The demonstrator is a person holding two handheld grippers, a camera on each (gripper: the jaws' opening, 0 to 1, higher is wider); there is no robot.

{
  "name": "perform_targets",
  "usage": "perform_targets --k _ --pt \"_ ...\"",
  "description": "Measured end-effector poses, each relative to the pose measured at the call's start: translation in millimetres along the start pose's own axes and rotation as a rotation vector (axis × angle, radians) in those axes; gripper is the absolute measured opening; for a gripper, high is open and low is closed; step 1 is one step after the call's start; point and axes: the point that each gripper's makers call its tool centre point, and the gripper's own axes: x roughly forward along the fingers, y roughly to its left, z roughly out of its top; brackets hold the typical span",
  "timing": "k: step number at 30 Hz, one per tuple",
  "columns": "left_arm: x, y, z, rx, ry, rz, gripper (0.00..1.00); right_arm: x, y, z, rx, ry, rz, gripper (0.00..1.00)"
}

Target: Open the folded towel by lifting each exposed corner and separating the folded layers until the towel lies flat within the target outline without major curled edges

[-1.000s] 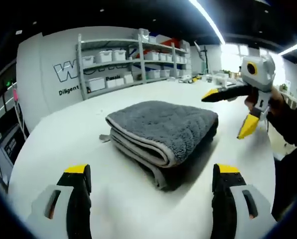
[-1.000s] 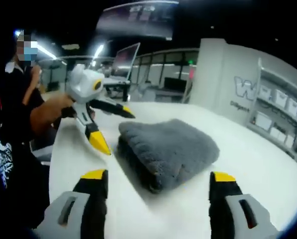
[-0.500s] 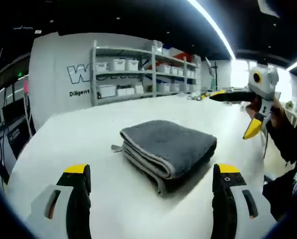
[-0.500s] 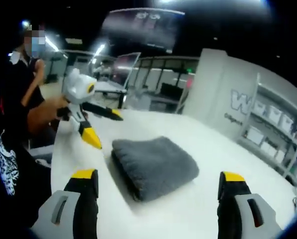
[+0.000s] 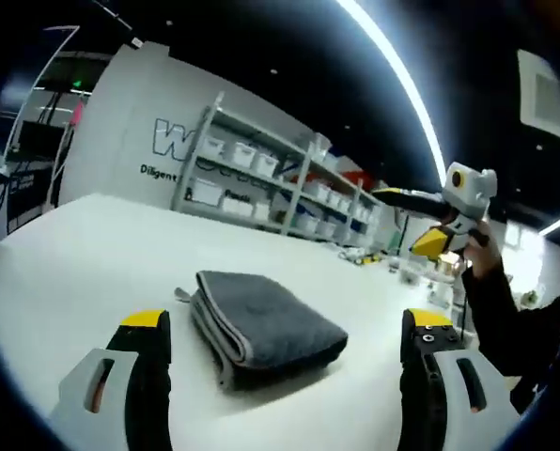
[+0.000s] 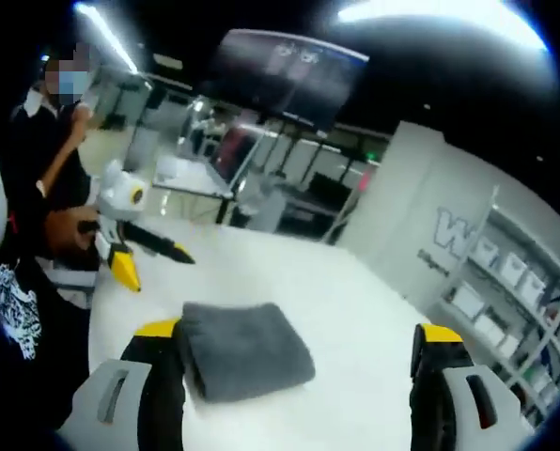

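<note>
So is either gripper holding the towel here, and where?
No. Both the left gripper and right gripper are open; the folded towel lies untouched on the table.

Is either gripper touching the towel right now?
No: in the left gripper view the folded grey towel lies alone on the white table, the left gripper open short of it and the right gripper raised beyond.

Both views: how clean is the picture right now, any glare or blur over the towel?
Left gripper view: the towel is sharp, its folded layers readable; a ceiling light streaks bright overhead. Right gripper view: softer and darker, towel texture smeared, left gripper slightly blurred, light glaring at the top. Shelves bend in both.
</note>
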Motion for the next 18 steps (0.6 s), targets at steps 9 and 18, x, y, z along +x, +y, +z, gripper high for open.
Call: perform_targets --k 9,18 --pt "-11 -15.2 31.7 -0.192 -0.152 0.002 1.00 8 -19 17.2 -0.059 0.050 0.130 1.00" --pt "-11 -12.4 24.7 -0.391 -0.227 0.059 1.00 27 -50 40.4 -0.099 0.120 0.235 1.00"
